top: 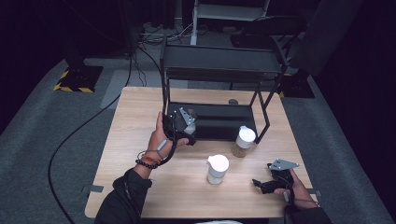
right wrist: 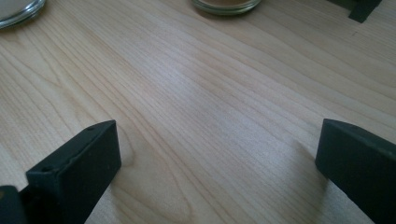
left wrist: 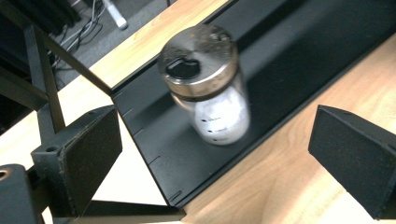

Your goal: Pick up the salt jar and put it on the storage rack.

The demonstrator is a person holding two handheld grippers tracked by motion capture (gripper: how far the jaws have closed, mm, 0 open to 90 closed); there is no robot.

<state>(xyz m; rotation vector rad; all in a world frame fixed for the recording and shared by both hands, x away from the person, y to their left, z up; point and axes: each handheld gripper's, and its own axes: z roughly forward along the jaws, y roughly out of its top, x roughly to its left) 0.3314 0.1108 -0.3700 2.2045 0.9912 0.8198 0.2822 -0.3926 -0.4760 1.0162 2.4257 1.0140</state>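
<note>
1. My left gripper [left wrist: 210, 154] hangs with jaws spread wide, nothing between them. It points at the shaker [left wrist: 205, 84], which stands upright on the lower shelf [left wrist: 299, 70] of the black rack [top: 219, 60].
2. Shaker reads as placed: it rests on the shelf near its left end and front edge, apart from both jaws.
3. My right gripper [right wrist: 215, 168] sits low over bare surface [right wrist: 210, 93], jaws spread, empty.
4. Left to shelve, I judge: two white-lidded jars. The pitcher-like one [top: 217, 168] stands mid-surface; the other [top: 244, 141] is just beside the rack's front right leg.
</note>
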